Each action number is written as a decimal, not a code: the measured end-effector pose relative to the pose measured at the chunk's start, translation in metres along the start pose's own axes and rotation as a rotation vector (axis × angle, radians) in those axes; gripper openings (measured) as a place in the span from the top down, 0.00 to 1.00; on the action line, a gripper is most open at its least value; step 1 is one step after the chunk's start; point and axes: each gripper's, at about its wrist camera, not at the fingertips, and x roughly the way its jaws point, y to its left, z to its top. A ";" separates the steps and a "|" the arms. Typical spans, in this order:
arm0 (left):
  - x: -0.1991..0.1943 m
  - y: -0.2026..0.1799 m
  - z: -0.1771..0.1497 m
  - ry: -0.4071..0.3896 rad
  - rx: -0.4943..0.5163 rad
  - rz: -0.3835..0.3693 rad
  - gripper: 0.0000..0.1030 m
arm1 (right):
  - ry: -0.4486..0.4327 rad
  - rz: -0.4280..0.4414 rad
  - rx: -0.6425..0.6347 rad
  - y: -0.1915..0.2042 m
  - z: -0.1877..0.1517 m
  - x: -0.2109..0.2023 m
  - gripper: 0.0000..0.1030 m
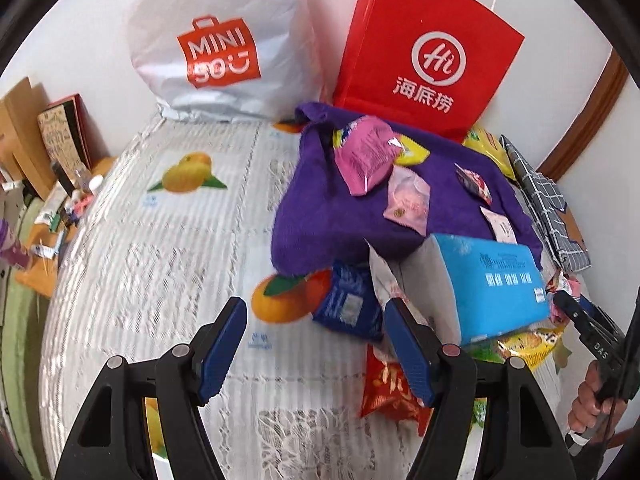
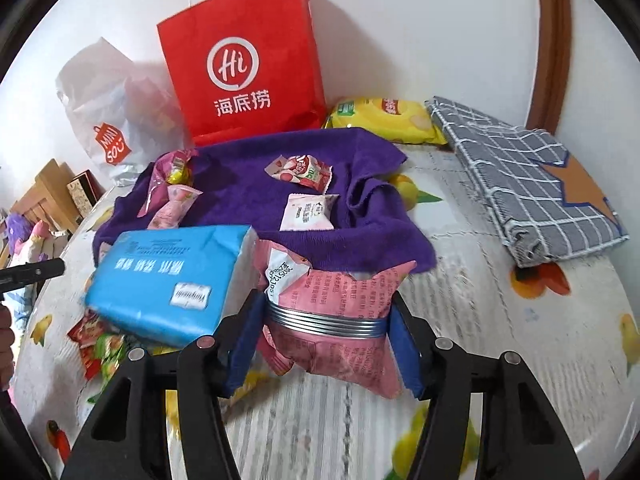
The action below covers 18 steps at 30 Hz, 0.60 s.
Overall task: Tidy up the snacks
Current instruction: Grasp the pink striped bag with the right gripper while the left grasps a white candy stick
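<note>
Your right gripper (image 2: pixel 326 320) is clamped on a pink snack packet (image 2: pixel 340 312), squeezing it across its middle so the wrapper bulges above and below the blue pads; the packet stands roughly upright between them, its long axis running away from you toward the purple towel (image 2: pixel 248 196). That towel lies just ahead of the packet, almost touching its top edge, and already carries several small wrapped snacks, among them a strawberry-print packet (image 2: pixel 300 172) and a white sachet (image 2: pixel 308 212). So the direction that matters is straight forward: the towel is directly beyond what you hold, and the right gripper is the one placed to reach it. To the left of the packet, a blue tissue pack (image 2: pixel 168 280) sits tilted on a heap of loose wrappers, close beside your left-hand pad. Your left gripper (image 1: pixel 316 344) stands wide apart with nothing between its pads, above the fruit-print bench cover (image 1: pixel 160 264); a dark blue snack pouch (image 1: pixel 348 304) lies just ahead and to its right, near the tissue pack. Behind the towel stand a red paper bag (image 2: pixel 240 60) and a white shopping bag (image 1: pixel 212 40) against the wall.
</note>
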 end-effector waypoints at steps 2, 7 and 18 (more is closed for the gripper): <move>0.001 -0.002 -0.003 0.006 0.000 -0.011 0.32 | -0.005 -0.008 -0.003 0.000 -0.005 -0.008 0.42; 0.006 -0.022 -0.007 0.017 0.037 -0.048 0.32 | -0.020 -0.031 -0.016 0.006 -0.018 -0.026 0.42; 0.030 -0.047 -0.016 0.106 0.085 -0.121 0.59 | -0.035 -0.020 -0.003 0.012 -0.043 -0.056 0.42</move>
